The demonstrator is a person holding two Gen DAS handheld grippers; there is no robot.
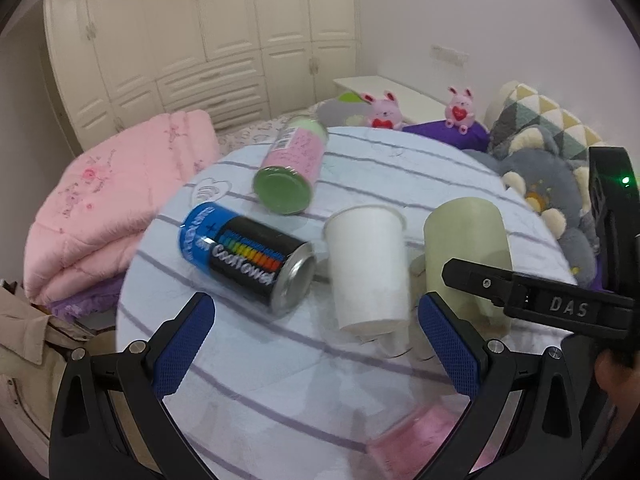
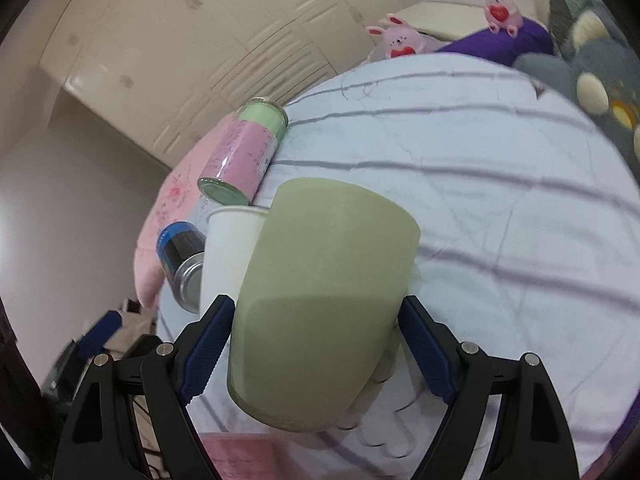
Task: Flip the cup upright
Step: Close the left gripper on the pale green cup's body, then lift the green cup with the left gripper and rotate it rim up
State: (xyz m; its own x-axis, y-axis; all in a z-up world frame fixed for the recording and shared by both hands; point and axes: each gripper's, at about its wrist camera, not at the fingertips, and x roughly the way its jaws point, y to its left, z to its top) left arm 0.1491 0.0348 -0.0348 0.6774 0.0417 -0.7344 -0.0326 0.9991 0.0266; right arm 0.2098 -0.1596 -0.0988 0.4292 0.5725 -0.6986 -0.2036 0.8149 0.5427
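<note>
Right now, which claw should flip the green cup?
The right claw: its open blue fingers already sit on both sides of the upside-down pale green plastic cup. The left claw is open near the white paper cup.

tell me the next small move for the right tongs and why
Probably close the right tongs on the green cup. Its body already sits between the two open blue pads, with a small gap showing at the right one, and it seems to stand mouth down on the striped sheet. A firm grip comes before any lift and flip.
</note>
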